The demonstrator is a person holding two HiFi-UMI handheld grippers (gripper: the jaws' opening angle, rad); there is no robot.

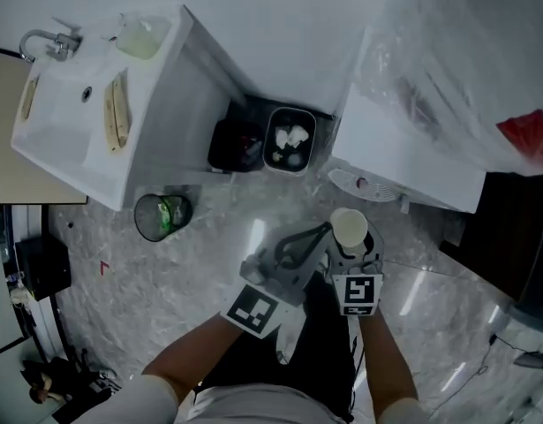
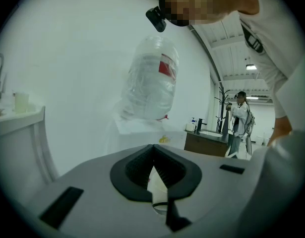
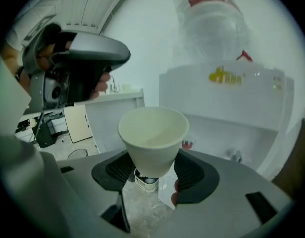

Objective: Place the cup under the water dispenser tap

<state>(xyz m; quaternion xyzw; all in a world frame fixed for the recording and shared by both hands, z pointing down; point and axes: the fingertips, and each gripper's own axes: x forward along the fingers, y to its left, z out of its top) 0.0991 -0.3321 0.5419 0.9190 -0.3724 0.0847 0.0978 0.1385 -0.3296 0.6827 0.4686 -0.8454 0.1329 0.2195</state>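
Observation:
An empty white paper cup (image 3: 153,138) stands upright between the pads of my right gripper (image 3: 151,171), which is shut on its lower part. In the head view the cup (image 1: 349,226) hangs over the floor just in front of the white water dispenser (image 1: 412,153) and its drip tray (image 1: 364,185). The dispenser's taps (image 3: 187,144) show beyond the cup, lower than its rim. A large water bottle (image 3: 212,24) sits on top. My left gripper (image 1: 322,230) is shut and holds nothing, close to the left of the cup; its own view shows the closed pads (image 2: 157,192) and the bottle (image 2: 151,81).
A white sink unit (image 1: 68,113) with a faucet (image 1: 46,41) stands at the left. A black bin (image 1: 236,144) and a grey bin (image 1: 290,140) sit between the sink and the dispenser. A wire basket (image 1: 162,215) is on the floor. A person (image 2: 240,118) stands far off.

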